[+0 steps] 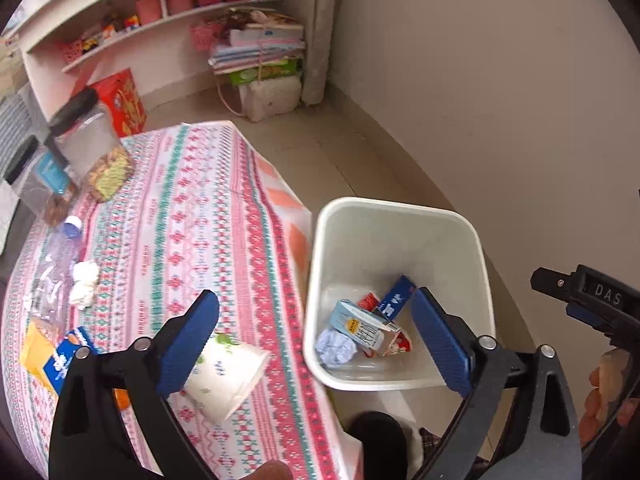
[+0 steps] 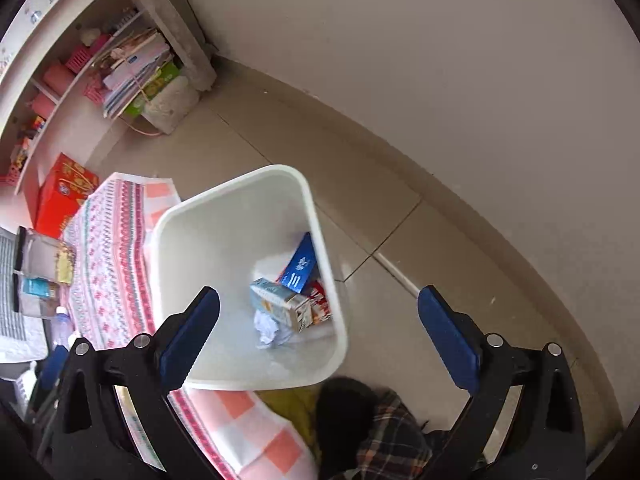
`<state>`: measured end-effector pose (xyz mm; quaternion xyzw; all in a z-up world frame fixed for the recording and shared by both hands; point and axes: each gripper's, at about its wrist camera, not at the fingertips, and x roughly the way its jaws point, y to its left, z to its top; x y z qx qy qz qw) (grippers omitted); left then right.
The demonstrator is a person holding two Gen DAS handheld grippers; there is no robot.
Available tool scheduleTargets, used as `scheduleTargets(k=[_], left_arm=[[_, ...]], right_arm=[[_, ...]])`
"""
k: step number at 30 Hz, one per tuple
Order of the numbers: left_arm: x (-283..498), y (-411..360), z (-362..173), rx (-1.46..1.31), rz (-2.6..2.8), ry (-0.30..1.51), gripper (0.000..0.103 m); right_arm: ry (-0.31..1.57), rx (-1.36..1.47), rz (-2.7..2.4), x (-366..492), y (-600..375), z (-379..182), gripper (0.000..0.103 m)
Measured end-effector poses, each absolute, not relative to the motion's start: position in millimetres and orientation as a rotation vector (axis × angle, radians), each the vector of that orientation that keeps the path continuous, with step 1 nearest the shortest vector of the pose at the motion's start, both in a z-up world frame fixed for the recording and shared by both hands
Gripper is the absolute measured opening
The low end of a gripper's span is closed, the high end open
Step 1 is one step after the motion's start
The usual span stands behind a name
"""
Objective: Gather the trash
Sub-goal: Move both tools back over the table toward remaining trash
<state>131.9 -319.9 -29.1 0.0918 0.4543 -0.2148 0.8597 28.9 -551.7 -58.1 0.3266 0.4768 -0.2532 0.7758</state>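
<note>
A white waste bin [image 1: 400, 208] stands on the floor against the table's edge. Inside lie a blue box [image 1: 394, 298], a pale carton [image 1: 362, 326], a crumpled paper ball [image 1: 336, 346] and a red-and-white wrapper [image 1: 400, 344]. My left gripper [image 1: 314, 300] hangs open over the bin's near-left rim, nothing between its pads. On the table a paper cup [image 1: 228, 376] lies on its side by the left finger, with a crumpled tissue [image 1: 84, 284], a plastic bottle [image 1: 56, 272] and an orange-blue box [image 1: 52, 356] farther left. My right gripper [image 2: 319, 296] is open and empty above the bin [image 2: 240, 178].
A patterned cloth covers the table [image 1: 208, 208]. Clear lidded jars [image 1: 92, 148] stand at its far left. A red carton [image 1: 124, 100], a stack of bundles [image 1: 260, 60] and shelves sit by the back wall. A person's dark foot [image 2: 344, 412] and plaid leg are below the bin.
</note>
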Motion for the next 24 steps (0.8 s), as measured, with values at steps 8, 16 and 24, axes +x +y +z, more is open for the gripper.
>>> scheduleTargets(k=[8,16,24], left_arm=[[118,-285,-22,0.361,-0.363,0.891,0.096],[127,-204,-22,0.246,-0.339,0.928,0.096],[139,-146,-34,0.350,-0.278,0.951,0.096]], right_arm=[[0.938,0.663,-0.385,42,-494,-41,0.096],[1.023,0.485,-0.321,78,-433,-43,0.096],[1.088,0.418,-0.267,102,-386,-50,0.096]])
